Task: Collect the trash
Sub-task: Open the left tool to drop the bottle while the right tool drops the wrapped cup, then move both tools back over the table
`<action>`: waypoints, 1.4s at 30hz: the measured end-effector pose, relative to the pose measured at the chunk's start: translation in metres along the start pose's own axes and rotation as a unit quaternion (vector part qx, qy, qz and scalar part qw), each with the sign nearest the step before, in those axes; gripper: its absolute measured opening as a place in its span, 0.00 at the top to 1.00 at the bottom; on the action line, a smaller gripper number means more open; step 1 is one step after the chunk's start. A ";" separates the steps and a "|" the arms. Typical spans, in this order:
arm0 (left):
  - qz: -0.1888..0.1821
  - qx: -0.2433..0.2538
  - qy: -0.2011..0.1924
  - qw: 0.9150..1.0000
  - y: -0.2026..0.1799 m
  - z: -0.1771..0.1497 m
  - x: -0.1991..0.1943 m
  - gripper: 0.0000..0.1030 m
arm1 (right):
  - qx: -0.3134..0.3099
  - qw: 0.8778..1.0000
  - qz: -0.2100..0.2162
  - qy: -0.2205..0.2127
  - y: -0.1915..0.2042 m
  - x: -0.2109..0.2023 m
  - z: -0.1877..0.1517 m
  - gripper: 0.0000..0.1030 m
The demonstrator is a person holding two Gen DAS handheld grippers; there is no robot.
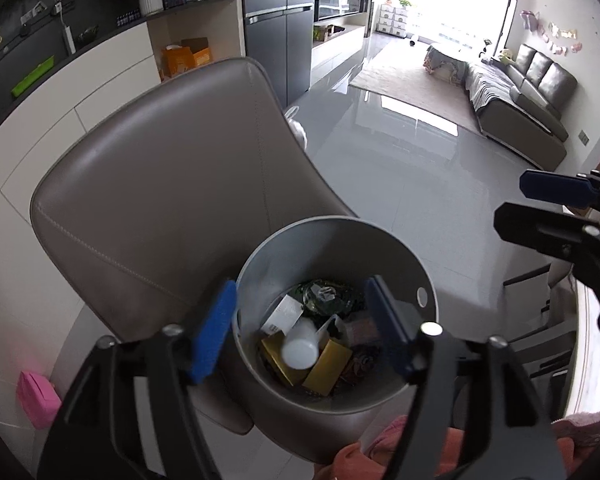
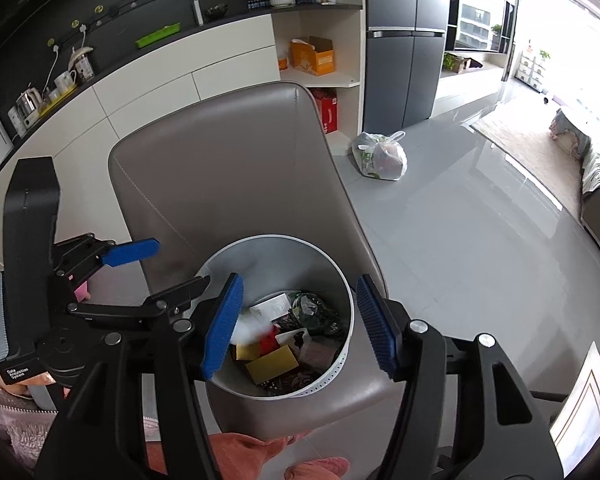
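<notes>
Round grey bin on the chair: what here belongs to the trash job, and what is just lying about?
Job:
- round grey bin on the taupe leather chair
- white plastic bottle, yellow cards and wrappers inside it
- left gripper and right gripper, both open above it

Possibly job:
- tied white plastic bag on the floor

Lying about:
- pink pouch
- orange boxes on the shelf

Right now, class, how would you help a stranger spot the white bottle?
Find the brown chair; a round grey bin sits on its seat. Among the rubbish inside lies a white bottle, the only smooth, rounded thing, resting across flat yellow cartons.
</notes>
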State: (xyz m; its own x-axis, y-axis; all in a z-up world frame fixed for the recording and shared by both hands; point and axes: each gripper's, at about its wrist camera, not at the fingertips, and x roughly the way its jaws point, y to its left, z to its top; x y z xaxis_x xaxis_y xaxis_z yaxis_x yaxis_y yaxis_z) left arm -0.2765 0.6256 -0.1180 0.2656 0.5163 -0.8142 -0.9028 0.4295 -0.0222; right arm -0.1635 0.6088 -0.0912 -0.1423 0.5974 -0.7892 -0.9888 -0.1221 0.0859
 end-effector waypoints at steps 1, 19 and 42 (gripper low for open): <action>-0.004 0.005 -0.001 1.000 -0.002 0.001 0.000 0.33 | 0.002 1.000 -0.003 -0.001 -0.001 -0.001 0.000 0.45; -0.159 0.218 -0.013 0.963 -0.146 0.034 0.019 0.29 | 0.211 0.959 -0.184 -0.044 -0.099 -0.089 -0.089 0.45; -0.373 0.528 -0.012 0.762 -0.505 -0.069 -0.052 0.29 | 0.511 0.727 -0.453 -0.074 -0.200 -0.329 -0.384 0.45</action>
State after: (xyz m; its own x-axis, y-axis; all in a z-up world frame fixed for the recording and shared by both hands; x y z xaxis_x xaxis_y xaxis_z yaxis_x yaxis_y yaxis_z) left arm 0.1424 0.3311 -0.1049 0.5900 -0.1558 -0.7922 0.2761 0.9610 0.0166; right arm 0.0988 0.1323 -0.0825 0.6599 0.1526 -0.7357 -0.1861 0.9818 0.0368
